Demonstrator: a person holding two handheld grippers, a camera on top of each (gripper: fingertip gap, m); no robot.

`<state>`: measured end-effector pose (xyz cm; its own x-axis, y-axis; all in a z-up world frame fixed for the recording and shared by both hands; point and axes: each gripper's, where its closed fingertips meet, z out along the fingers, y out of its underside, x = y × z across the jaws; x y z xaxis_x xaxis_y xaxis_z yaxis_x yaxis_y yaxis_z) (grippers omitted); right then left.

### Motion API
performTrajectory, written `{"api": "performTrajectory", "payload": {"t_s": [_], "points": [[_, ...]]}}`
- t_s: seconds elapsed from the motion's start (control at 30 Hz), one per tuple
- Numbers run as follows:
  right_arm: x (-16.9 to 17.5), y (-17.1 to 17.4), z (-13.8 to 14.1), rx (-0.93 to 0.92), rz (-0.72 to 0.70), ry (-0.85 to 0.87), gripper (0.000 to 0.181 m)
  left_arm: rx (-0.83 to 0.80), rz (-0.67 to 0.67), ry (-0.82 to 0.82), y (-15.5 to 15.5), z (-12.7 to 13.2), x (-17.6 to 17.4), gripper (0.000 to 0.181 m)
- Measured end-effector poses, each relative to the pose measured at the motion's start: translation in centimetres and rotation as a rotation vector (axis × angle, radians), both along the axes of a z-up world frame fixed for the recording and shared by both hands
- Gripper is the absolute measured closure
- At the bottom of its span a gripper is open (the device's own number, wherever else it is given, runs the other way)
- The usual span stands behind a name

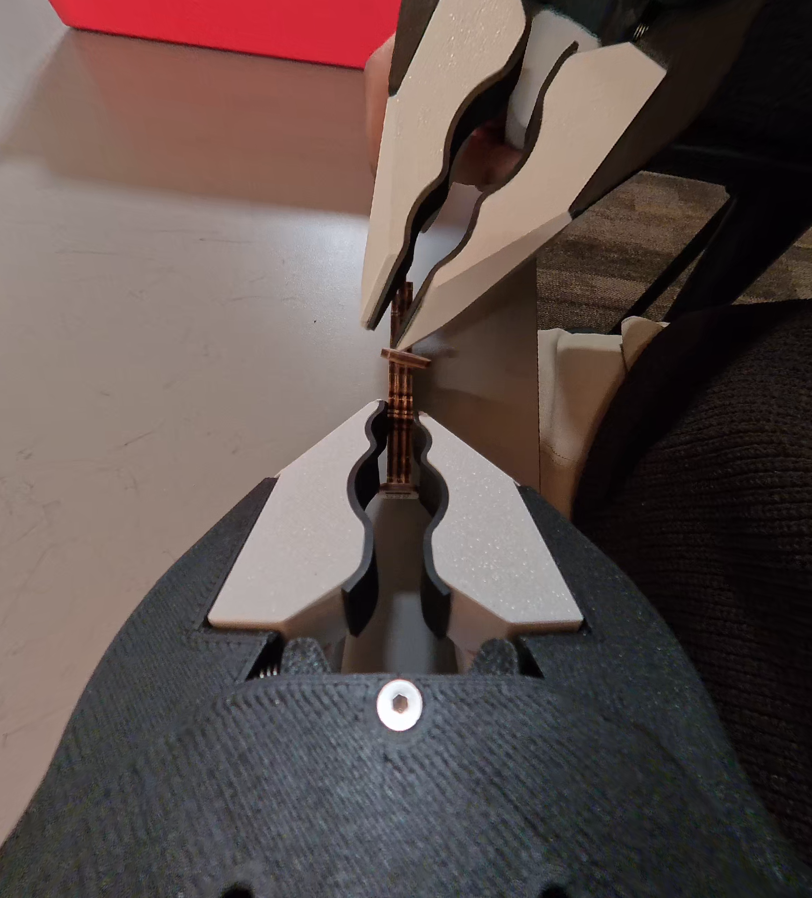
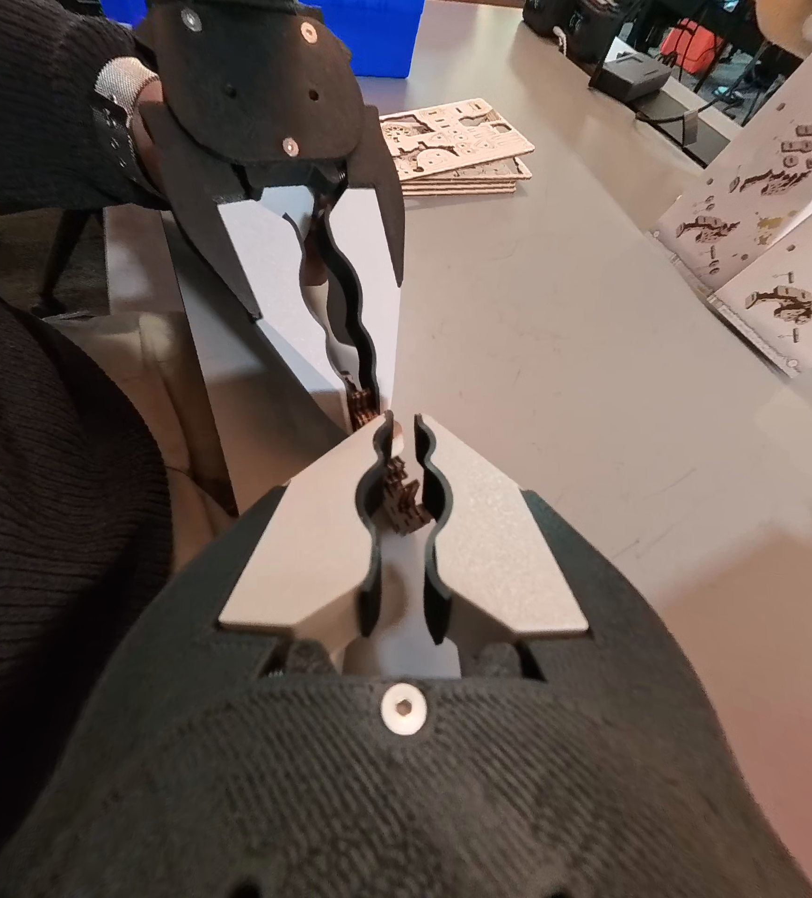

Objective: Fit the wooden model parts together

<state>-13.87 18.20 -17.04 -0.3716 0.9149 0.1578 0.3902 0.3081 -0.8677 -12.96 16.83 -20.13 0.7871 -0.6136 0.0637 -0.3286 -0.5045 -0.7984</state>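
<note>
Wooden part: thin, dark-brown laser-cut wooden strip with scorched layered edges (image 1: 400,423), held above the tabletop edge, spanning the gap between both grippers; seen edge-on in the left wrist view, notched and stepped in the right wrist view (image 2: 401,503).
Cross piece: small pale wooden tab (image 1: 405,358) sitting crosswise on the strip, between the two sets of tips.
Left gripper: grey-fingered, black-bodied gripper (image 1: 400,418), jaws nearly closed, pinching the near end of the strip; seen from the other side in the right wrist view (image 2: 362,388).
Right gripper: matching grey-and-black gripper (image 2: 401,423), jaws narrowed to a slim gap, clamping the strip's far end; entering from above in the left wrist view (image 1: 389,325).
Tabletop: plain grey surface (image 2: 564,388), lightly scuffed.
Spare sheets: stack of pale laser-cut wooden sheets (image 2: 462,146) lying flat, well apart from the grippers.
Instructions: white printed leaflet (image 2: 783,233) propped at the right.
Boxes: red box (image 1: 229,24) and blue box (image 2: 380,34) at the far edge.
Person: black knitted sleeve (image 2: 30,112) behind the left gripper.
</note>
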Motion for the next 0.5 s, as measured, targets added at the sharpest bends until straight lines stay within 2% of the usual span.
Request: {"api": "performTrajectory", "payload": {"t_s": [0.03, 0.3, 0.5], "points": [[0.1, 0.0, 0.2, -0.002, 0.006, 0.008, 0.173, 0.000, 0.000, 0.000, 0.0, 0.0, 0.0, 0.172], [0.9, -0.4, -0.1, -0.018, 0.059, -0.018, 0.162, 0.000, 0.000, 0.001, 0.0, 0.0, 0.0, 0.173], [1.0, -0.6, -0.9, -0.014, 0.067, -0.049, 0.161, 0.002, -0.002, 0.003, 0.0, 0.0, 0.0, 0.173]]}}
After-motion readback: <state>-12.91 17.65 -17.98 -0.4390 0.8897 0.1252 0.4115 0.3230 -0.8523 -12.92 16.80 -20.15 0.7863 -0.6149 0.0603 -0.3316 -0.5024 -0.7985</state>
